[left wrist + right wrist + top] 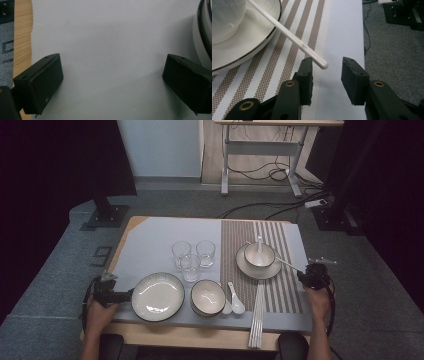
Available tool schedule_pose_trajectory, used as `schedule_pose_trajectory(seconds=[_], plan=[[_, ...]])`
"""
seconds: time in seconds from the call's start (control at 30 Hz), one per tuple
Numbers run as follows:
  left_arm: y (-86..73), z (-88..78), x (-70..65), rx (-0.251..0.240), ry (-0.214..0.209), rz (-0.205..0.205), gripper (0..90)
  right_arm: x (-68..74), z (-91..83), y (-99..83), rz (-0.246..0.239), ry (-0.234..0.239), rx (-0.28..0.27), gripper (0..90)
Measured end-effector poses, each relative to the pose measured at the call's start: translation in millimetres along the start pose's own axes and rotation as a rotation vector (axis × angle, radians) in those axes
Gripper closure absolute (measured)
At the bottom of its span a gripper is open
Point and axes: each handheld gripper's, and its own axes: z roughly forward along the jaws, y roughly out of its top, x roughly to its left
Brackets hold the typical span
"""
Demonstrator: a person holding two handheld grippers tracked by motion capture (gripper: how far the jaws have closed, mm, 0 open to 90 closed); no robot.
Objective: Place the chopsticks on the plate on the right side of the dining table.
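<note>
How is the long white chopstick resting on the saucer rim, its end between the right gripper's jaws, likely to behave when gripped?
The long white chopstick looks stiff, glossy and round, so probably slippery. It leans on the white saucer, so lifting its end may pivot or roll it. The right gripper isn't pressing it yet.

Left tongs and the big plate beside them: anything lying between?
Nothing: in the left gripper view the open left tongs stand over bare grey mat, the plate rim at one jaw.

Wide open grey desk (150, 240) ahead of the left claw (112, 82), only the big plate (158, 296) crowding its right side. Over on the right, the white chopstick (294, 40) slants off the saucer (249, 47), its tip sitting between the right claw (327, 72) jaws; bare desk edge beyond.
</note>
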Motion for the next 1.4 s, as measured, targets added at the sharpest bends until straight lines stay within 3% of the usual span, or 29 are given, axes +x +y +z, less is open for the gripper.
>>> schedule_pose_trajectory(seconds=[0.43,0.63,0.77,1.13,1.27,1.4], plan=[[0.0,0.0,0.0,0.000,0.000,0.000,2.8,11.0,8.0,7.9,-0.028,0.008,0.002,62.9],[0.0,0.0,0.1,0.000,-0.001,0.000,2.8,9.9,0.7,4.7,-0.040,-0.012,-0.026,43.0],[0.0,0.0,0.0,0.000,0.000,0.000,2.7,8.1,-5.2,-0.8,-0.051,-0.041,-0.031,37.9],[0.0,0.0,0.0,0.000,0.000,0.000,2.8,5.6,-8.7,-12.3,-0.072,-0.070,-0.016,58.3],[0.0,0.0,0.1,0.000,0.000,0.000,2.8,6.8,-8.9,-12.5,-0.084,-0.057,-0.027,68.7],[0.0,0.0,0.1,0.000,-0.001,0.000,2.8,9.8,-6.7,-9.7,-0.086,-0.043,-0.029,73.5]])
